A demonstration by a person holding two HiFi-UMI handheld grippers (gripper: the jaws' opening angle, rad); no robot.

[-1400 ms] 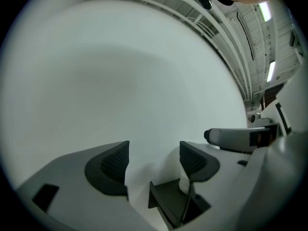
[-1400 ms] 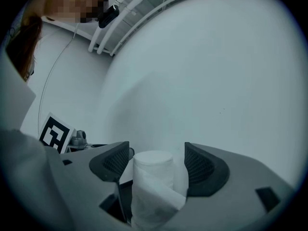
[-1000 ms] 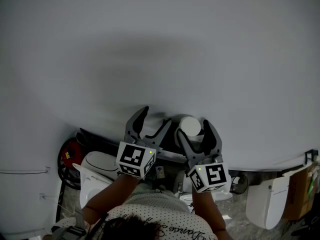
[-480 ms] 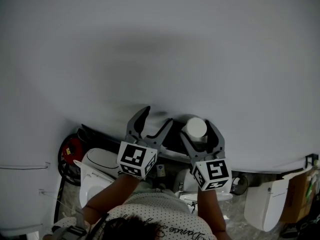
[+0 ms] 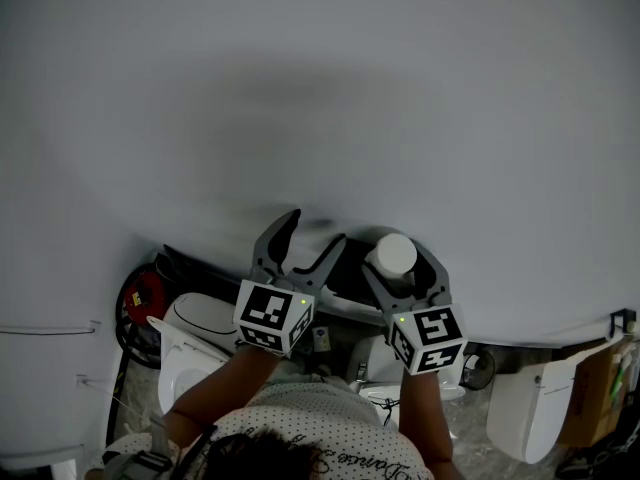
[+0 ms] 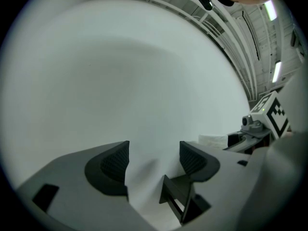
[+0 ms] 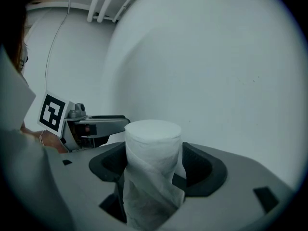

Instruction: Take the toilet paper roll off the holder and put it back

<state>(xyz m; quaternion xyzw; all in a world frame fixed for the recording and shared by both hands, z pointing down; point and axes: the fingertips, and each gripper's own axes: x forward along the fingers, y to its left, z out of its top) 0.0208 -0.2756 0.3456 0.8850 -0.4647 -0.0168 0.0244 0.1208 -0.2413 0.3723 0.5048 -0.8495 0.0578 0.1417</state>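
Grey left tongs (image 5: 315, 228) level, jaws apart

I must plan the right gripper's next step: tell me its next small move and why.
Probably hold the grip and carry the toilet paper roll a little toward the black holder. The right gripper's fingers, just closing, stand against both sides of the upright roll; the left gripper is open.
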